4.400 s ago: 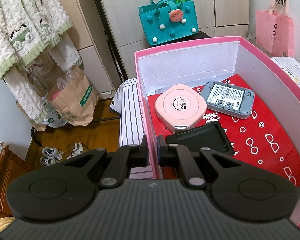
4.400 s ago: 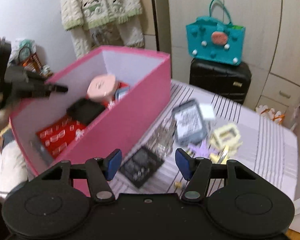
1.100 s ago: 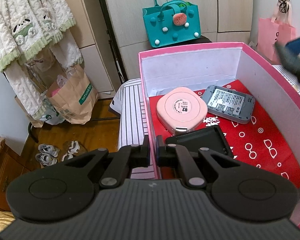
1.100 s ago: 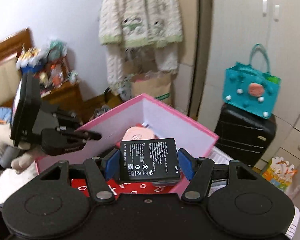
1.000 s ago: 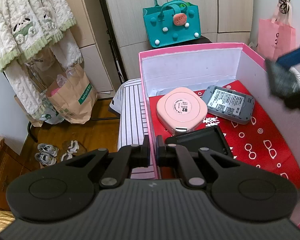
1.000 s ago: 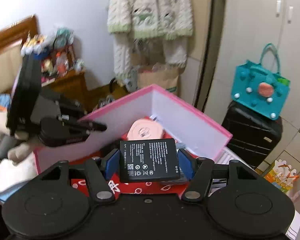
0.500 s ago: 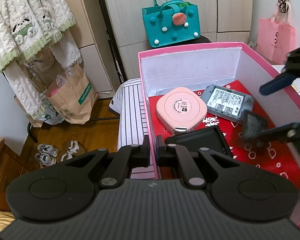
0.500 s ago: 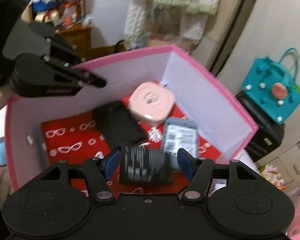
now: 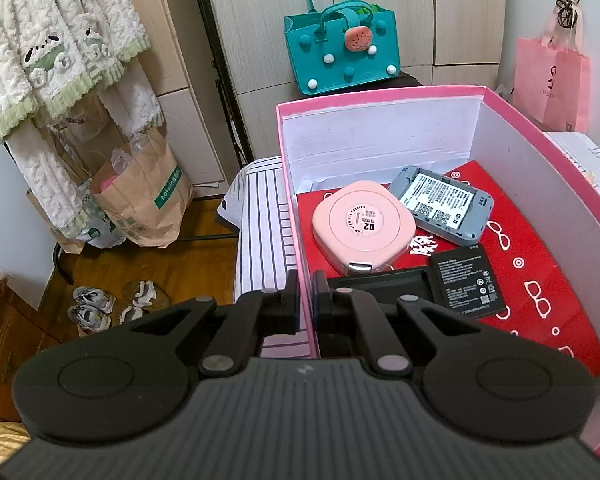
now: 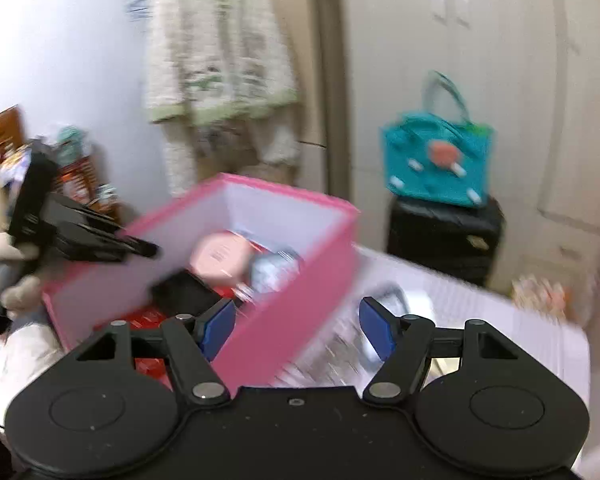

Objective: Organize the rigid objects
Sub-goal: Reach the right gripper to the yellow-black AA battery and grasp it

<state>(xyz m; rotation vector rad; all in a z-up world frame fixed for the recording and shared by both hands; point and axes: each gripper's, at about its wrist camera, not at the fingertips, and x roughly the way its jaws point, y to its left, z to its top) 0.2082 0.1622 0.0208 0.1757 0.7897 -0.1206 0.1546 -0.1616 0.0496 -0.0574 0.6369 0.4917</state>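
The pink box [image 9: 380, 98] wall is being pinched by the left gripper [image 9: 305, 296]. The battery [image 9: 466, 282] is lying inside, and the right gripper [image 10: 296, 330] is being held spread apart, jaws just widened, nothing between.

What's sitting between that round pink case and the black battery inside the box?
Only bare red lining printed with white characters separates the pink case from the battery, in the left wrist view.
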